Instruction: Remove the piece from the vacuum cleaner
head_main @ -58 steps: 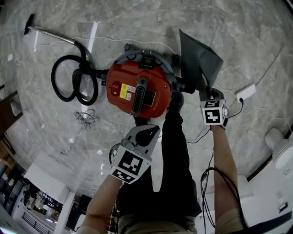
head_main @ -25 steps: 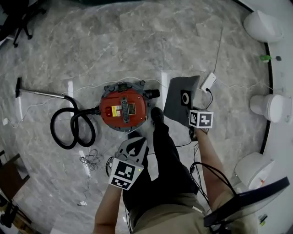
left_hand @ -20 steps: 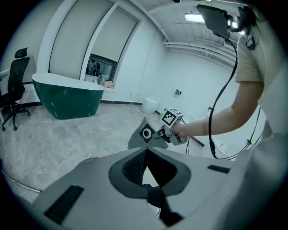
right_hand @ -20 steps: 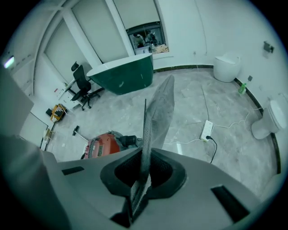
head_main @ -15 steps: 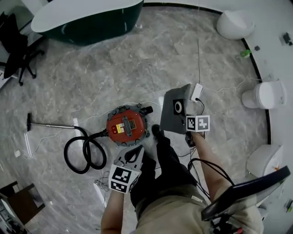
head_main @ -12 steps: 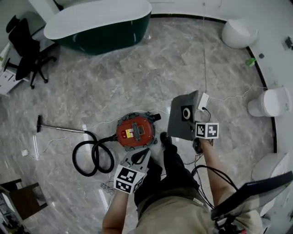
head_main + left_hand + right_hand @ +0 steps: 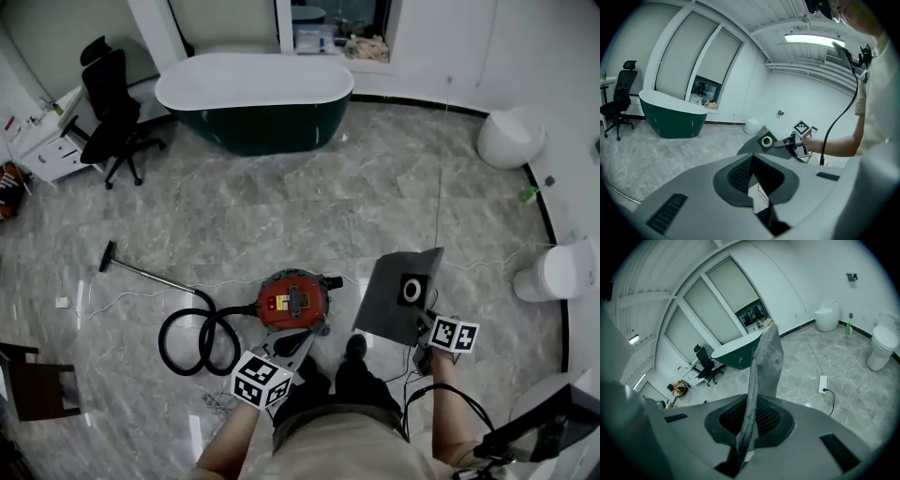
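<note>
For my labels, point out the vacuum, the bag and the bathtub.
vacuum (image 7: 292,302), head view, red top of its body.
bag (image 7: 386,314), head view, grey face beside its ring.
bathtub (image 7: 253,131), head view, dark green side wall.

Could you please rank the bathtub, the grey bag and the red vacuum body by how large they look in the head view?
1. bathtub
2. grey bag, though it is held up nearer the camera
3. red vacuum body

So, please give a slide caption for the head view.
Right hand-held gripper holds the grey dust bag clear of the red vacuum cleaner.
</note>
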The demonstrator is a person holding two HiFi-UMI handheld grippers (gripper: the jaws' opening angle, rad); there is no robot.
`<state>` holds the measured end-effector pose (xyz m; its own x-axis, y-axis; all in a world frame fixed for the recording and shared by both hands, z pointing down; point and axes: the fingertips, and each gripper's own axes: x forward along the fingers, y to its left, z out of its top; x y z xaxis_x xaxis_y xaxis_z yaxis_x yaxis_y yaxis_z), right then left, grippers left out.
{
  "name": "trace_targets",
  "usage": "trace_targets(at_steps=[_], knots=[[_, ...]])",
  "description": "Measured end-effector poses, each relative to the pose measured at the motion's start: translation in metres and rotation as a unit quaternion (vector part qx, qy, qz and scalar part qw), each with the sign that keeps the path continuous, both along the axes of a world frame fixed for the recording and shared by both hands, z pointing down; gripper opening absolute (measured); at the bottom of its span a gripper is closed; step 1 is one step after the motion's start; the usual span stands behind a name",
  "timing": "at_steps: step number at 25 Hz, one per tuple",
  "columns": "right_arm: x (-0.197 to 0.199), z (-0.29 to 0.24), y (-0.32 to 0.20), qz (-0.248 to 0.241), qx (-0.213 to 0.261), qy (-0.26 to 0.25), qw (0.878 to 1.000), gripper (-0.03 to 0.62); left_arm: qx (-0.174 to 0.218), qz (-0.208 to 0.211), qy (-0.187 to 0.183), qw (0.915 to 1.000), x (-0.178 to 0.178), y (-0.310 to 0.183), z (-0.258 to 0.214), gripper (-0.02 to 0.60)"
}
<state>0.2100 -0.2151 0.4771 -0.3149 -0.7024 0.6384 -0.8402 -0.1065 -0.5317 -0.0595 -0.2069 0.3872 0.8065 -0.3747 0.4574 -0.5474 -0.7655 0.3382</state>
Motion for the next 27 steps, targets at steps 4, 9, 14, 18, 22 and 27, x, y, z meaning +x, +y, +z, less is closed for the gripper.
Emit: trace_targets(at_steps=[4,9,14,18,22,27], knots=[[0.005,-0.026,0.016,-0.026,0.006,0.008,1.0,0.02,0.028,0.002,0.016,0.9995,0.027,-0.007,-0.033,0.003],[0.001,-0.052,0.029,-0.085,0.033,0.017,0.996,0.02,0.065,-0.009,0.036,0.9972,0.058,0.001,-0.082,0.003],[0.038,-0.058,0.044,-0.115,0.056,0.013,0.992,0.02,0.085,-0.051,0.039,0.9943,0.095,0.02,-0.103,0.003],[0.079,-0.061,0.062,-0.123,0.07,-0.001,0.99,0.02,0.098,-0.069,0.032,0.9922,0.126,0.04,-0.107,0.003],[0.101,-0.048,0.07,-0.152,0.066,0.008,0.986,0.02,0.097,-0.091,0.037,0.9904,0.144,0.056,-0.109,0.003],[0.115,-0.053,0.053,-0.174,0.076,0.03,0.981,0.02,0.107,-0.098,0.017,0.9893,0.151,0.062,-0.12,0.003]])
